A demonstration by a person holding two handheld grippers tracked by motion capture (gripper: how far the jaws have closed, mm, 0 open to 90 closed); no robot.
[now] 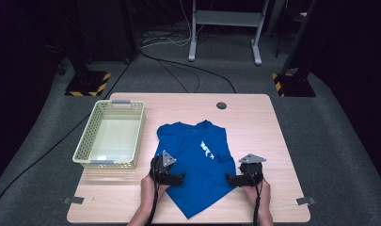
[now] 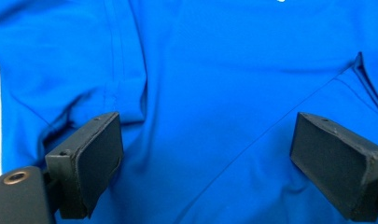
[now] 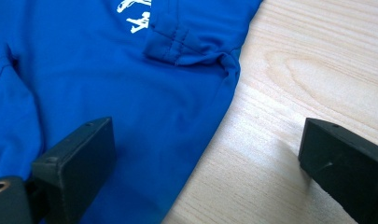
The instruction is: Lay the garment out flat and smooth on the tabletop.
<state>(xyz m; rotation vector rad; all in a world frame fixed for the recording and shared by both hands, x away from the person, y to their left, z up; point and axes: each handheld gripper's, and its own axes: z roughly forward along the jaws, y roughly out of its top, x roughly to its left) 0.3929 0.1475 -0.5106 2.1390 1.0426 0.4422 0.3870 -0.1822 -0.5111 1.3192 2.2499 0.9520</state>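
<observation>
A blue T-shirt (image 1: 197, 165) with a small white print lies rumpled and partly folded on the wooden table (image 1: 254, 122). My left gripper (image 1: 180, 178) sits low at the shirt's left side, pointing right. Its jaws stand wide apart over blue cloth (image 2: 200, 93) with nothing pinched between them (image 2: 203, 163). At the shirt's right edge my right gripper (image 1: 230, 179) points left and is open too (image 3: 205, 163). One of its jaws hovers above the shirt (image 3: 130, 93), the other above bare wood (image 3: 294, 84). A folded sleeve hem lies just ahead of it.
A pale green plastic basket (image 1: 106, 165) with nothing in it stands on the table's left side. A dark round cable hole (image 1: 221, 105) is near the far edge. Bare wood surrounds the shirt to the right and front. Cables and stand feet lie on the floor beyond.
</observation>
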